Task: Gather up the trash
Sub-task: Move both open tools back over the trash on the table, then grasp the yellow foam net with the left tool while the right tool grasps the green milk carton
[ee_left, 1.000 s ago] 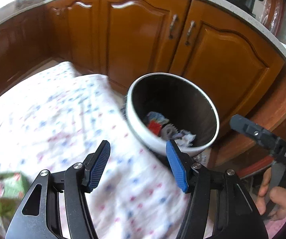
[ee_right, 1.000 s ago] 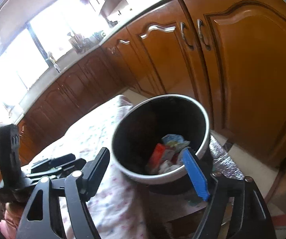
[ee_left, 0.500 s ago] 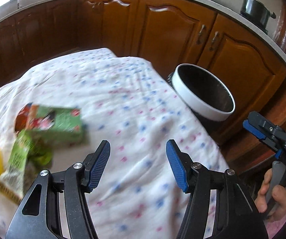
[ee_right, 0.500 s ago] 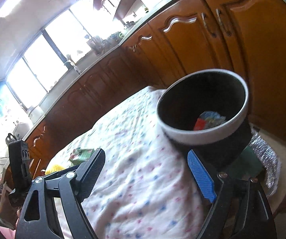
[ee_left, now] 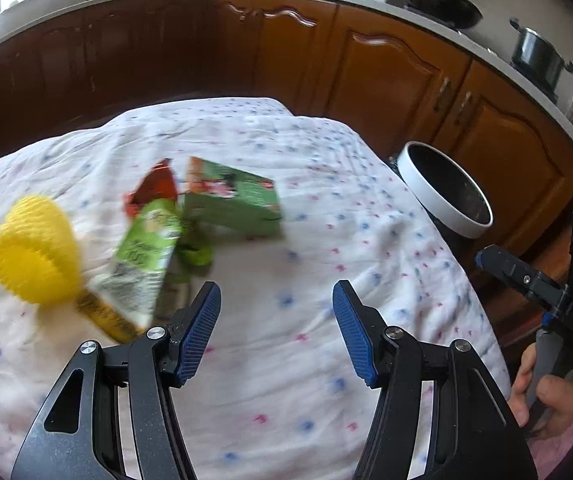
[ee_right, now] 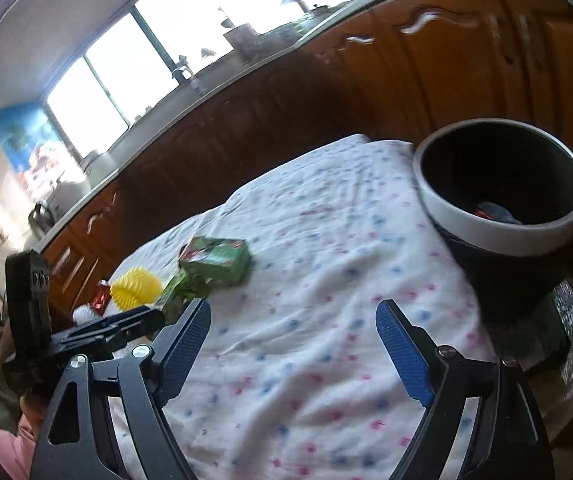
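Observation:
Trash lies on a table under a white dotted cloth (ee_left: 286,264): a green carton (ee_left: 232,202), a green packet (ee_left: 146,258), a red wrapper (ee_left: 154,186) and a yellow foam net (ee_left: 34,250). My left gripper (ee_left: 276,322) is open and empty above the cloth, just right of the packet. My right gripper (ee_right: 292,336) is open too, with nothing between its fingers. The green carton (ee_right: 216,258) and yellow net (ee_right: 136,286) sit beyond it to the left. A black bin with a white rim (ee_right: 504,232) stands at the table's right edge and holds some trash. The bin (ee_left: 444,196) also shows in the left wrist view.
Brown kitchen cabinets (ee_left: 386,72) run behind the table, with a dark pot (ee_left: 536,56) and a pan (ee_left: 442,6) on the counter. A person's hand (ee_left: 542,396) holds the right gripper at the left wrist view's lower right. Bright windows (ee_right: 138,68) are at the back.
Both grippers have swung left, away from the bin and over the table. The bin has slid to the right in both views, and the trash pile has come into view.

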A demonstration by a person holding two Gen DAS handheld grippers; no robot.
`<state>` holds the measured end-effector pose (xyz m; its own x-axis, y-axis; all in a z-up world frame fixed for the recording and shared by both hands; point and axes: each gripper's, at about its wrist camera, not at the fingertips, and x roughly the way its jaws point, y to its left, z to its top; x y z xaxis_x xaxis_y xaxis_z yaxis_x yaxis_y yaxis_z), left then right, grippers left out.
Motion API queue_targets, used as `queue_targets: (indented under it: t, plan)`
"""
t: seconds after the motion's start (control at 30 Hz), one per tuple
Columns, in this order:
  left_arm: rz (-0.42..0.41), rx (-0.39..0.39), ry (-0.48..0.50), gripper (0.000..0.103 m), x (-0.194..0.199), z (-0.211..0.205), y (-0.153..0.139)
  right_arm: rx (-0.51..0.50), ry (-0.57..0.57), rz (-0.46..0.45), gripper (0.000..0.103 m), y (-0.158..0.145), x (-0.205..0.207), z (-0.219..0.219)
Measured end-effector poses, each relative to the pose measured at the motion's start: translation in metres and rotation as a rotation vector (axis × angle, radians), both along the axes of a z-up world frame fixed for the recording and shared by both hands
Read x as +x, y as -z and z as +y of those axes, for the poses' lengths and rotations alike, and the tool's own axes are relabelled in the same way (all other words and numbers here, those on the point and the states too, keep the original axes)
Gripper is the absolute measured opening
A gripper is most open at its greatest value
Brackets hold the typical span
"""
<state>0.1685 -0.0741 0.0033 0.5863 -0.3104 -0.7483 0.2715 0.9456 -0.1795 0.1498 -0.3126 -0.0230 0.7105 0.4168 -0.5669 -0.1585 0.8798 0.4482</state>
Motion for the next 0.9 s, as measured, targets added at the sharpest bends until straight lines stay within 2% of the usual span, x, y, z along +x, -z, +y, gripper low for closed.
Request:
queue_targets:
  t: [0.37, 0.53, 0.67, 0.8, 0.9]
  plan:
    - [-0.009, 0.0, -0.11, 0.059, -0.002, 0.053, -0.004, -0.141, -0.201, -0.012, 0.086, -0.008, 0.035, 0.059]
    - [-0.029, 0.003, -0.201, 0.059, 0.001, 0.082, -0.009, -0.192, -0.282, -0.026, 0.087, -0.012, 0.051, 0.08]
    - [-0.063, 0.018, -0.314, 0.066, 0.006, 0.108, -0.016, -0.247, -0.365, -0.043, 0.089, -0.012, 0.067, 0.1]
    - [-0.067, 0.035, -0.373, 0.075, 0.017, 0.126, -0.017, -0.33, -0.47, -0.056, 0.089, -0.007, 0.09, 0.124]
    - [-0.057, 0.059, -0.404, 0.077, 0.03, 0.136, -0.013, -0.387, -0.532, -0.06, 0.089, 0.001, 0.109, 0.138]
